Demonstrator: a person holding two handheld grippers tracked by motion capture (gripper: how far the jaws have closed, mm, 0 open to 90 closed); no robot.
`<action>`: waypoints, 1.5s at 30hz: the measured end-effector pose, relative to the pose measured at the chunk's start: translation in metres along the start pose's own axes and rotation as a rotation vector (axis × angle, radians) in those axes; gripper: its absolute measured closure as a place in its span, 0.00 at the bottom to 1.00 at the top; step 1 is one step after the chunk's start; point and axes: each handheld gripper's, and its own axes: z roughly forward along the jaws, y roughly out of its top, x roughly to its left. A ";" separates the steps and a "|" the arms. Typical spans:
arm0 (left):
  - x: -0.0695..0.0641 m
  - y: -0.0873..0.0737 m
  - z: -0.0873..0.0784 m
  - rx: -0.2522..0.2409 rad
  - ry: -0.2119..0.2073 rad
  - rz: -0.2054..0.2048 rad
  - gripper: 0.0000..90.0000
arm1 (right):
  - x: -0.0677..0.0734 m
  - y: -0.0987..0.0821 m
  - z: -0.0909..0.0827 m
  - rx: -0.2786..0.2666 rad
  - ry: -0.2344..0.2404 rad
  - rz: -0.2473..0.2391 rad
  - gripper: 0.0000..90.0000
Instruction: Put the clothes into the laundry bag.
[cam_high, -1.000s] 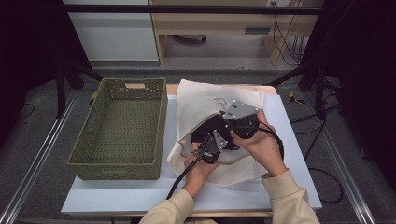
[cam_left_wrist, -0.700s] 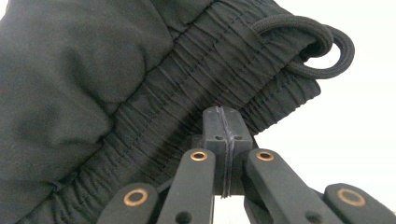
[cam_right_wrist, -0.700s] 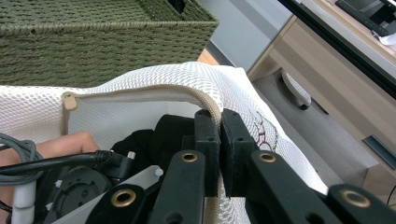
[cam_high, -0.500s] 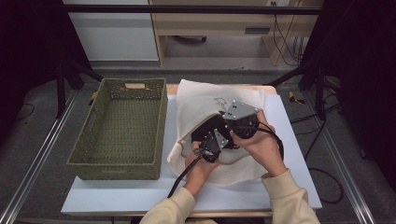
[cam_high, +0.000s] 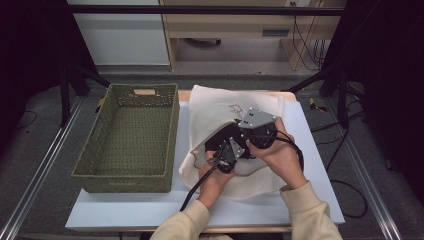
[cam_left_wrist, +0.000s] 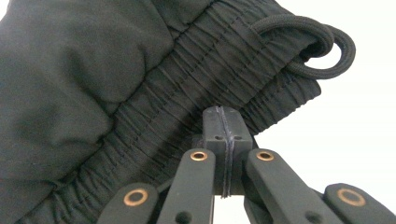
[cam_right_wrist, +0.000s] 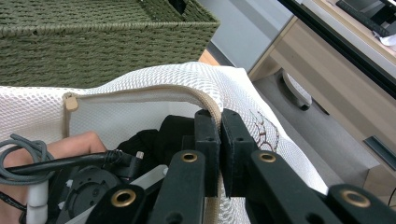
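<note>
A white mesh bag (cam_high: 220, 105) lies on the table with its mouth lifted. A black garment (cam_left_wrist: 93, 70) with an elastic waistband and a looped drawstring (cam_left_wrist: 322, 42) sits in that mouth (cam_high: 220, 139). My left gripper (cam_left_wrist: 223, 116) is shut on the waistband; in the high view it (cam_high: 226, 154) reaches into the bag's opening. My right gripper (cam_right_wrist: 219, 121) is shut on the bag's beige hemmed rim (cam_right_wrist: 140, 94) and holds it up; in the high view it (cam_high: 242, 125) sits just right of the left one, grey plate on top.
A green woven basket (cam_high: 130, 135) stands left of the bag, close to it, with nothing inside; its wall (cam_right_wrist: 93, 46) rises behind the bag. The white tabletop (cam_high: 315, 155) has bare room right of the hands. A wooden desk (cam_right_wrist: 327, 70) stands beyond.
</note>
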 end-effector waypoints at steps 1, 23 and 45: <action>0.000 0.000 0.000 0.001 0.000 0.000 1.00 | 0.000 0.000 0.000 -0.001 0.000 -0.002 0.97; 0.001 0.001 0.003 -0.006 0.014 -0.005 1.00 | 0.002 0.000 0.001 0.003 0.005 -0.007 0.97; 0.001 -0.021 -0.064 -0.128 -0.041 -0.035 1.00 | 0.001 -0.007 0.007 0.019 0.020 0.007 0.97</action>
